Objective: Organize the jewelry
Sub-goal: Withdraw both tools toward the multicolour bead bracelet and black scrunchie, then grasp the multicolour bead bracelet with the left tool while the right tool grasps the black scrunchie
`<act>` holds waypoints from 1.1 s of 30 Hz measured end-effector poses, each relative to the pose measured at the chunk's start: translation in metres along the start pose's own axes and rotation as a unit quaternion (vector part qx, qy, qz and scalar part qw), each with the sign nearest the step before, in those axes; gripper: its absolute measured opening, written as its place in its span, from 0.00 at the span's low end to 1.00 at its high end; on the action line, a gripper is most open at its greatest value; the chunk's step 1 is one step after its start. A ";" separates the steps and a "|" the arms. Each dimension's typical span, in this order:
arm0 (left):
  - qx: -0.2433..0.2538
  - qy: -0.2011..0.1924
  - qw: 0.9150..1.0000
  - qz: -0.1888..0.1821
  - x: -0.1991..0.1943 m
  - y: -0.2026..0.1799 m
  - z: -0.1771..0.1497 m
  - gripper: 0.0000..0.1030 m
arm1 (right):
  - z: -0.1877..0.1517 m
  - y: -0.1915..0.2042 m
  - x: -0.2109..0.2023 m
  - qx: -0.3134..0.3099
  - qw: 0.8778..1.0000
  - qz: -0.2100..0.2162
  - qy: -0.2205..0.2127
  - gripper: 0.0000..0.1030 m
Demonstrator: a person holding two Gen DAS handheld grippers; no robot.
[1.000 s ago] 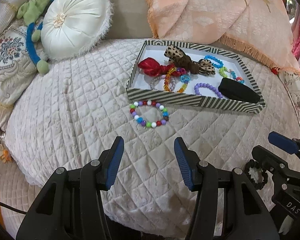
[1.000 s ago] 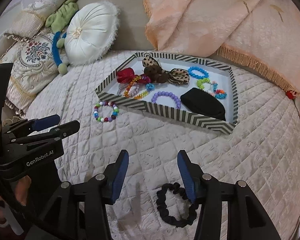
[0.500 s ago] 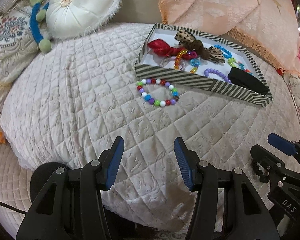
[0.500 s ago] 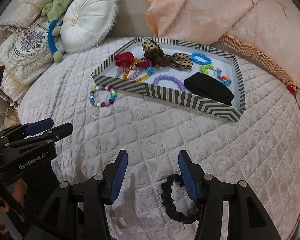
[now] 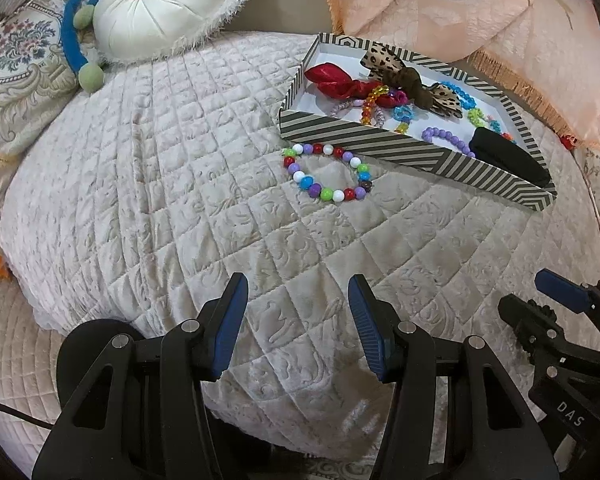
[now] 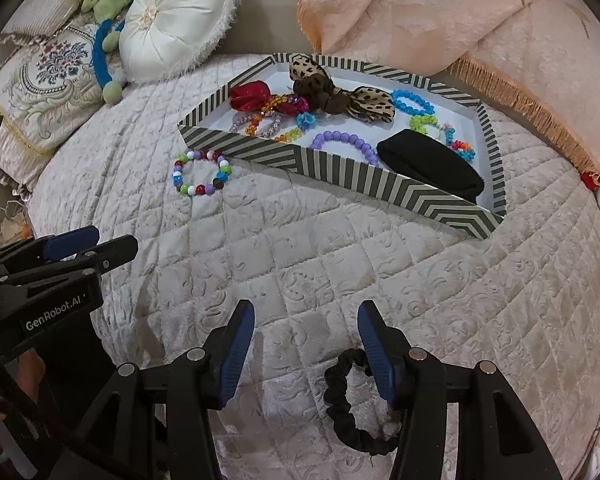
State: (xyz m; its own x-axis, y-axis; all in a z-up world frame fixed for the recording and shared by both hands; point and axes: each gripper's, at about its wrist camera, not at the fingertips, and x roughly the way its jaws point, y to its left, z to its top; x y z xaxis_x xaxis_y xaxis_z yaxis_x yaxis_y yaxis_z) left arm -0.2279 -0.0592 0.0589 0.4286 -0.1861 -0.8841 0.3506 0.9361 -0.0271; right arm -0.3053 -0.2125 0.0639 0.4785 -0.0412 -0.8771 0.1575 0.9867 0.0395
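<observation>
At the bottom of the right wrist view, the right gripper (image 6: 306, 344) hangs with fingers spread and empty, one beside the black ruffled scrunchie (image 6: 350, 404) on the quilted bed (image 6: 440, 280), probably lining up to grasp it. The left gripper (image 5: 294, 330) is likewise spread. The striped cardboard tray (image 6: 340, 168) waits upper centre, the multicoloured bead bracelet (image 6: 202, 172) just outside it.

Both cameras look forward and steeply down along their own fingers, from the near edge of the quilted bed (image 5: 180, 184), fairly close to it. The left view stands left of the right one. Both share the striped tray (image 5: 380, 148) (image 6: 340, 168) and the cushions behind.
</observation>
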 end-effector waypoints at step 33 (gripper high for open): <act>-0.056 0.035 0.996 -0.061 0.010 0.024 0.043 0.51 | -0.010 -0.062 -0.025 0.028 0.999 -0.021 -0.002 0.56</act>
State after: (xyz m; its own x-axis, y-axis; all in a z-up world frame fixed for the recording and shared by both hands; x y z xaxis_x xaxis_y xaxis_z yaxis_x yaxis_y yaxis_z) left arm -0.1800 -0.0517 0.0693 0.3283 -0.2824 -0.9014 0.2997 0.9361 -0.1842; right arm -0.3354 -0.2708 0.0791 0.4733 -0.0825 -0.8770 0.2245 0.9740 0.0295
